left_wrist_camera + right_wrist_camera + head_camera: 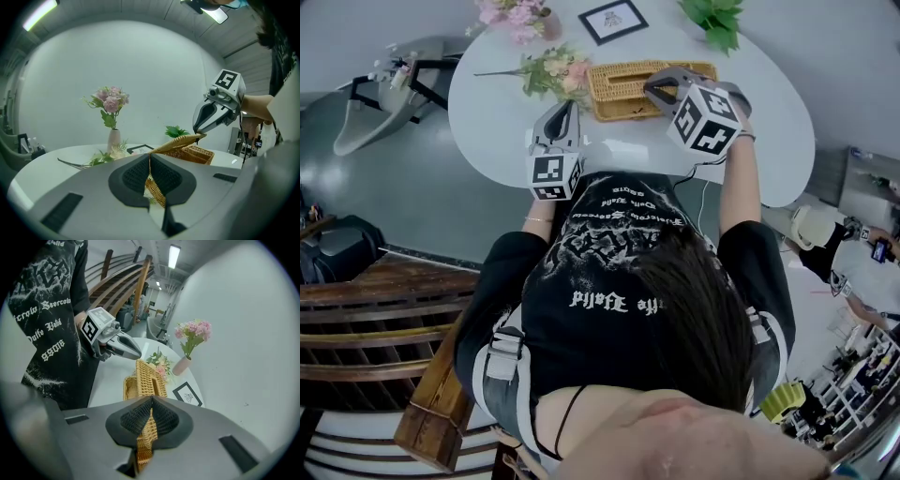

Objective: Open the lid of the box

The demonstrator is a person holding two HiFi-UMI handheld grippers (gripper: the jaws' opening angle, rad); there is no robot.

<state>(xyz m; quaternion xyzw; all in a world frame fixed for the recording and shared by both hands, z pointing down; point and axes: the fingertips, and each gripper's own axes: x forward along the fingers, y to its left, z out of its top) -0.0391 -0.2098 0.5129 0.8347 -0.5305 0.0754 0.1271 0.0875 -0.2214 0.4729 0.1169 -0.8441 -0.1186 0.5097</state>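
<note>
A wicker box (609, 105) stands on the white round table (487, 122). Its slotted lid (149, 377) is lifted at one end and tilts up off the base (129, 389). My right gripper (656, 90) is shut on the lid's raised edge, with its pads (161, 417) closed over the weave. From the left gripper view the lid (180, 142) slopes up to the right gripper's tips (198, 135) above the base (196, 153). My left gripper (570, 108) hovers just left of the box, shut with nothing in it (150, 158).
A loose spray of flowers (555, 73) lies left of the box. Behind it stand a pink flower vase (523, 19), a framed picture (612, 21) and a green plant (712, 19). A grey chair (384, 98) is off the table's left side.
</note>
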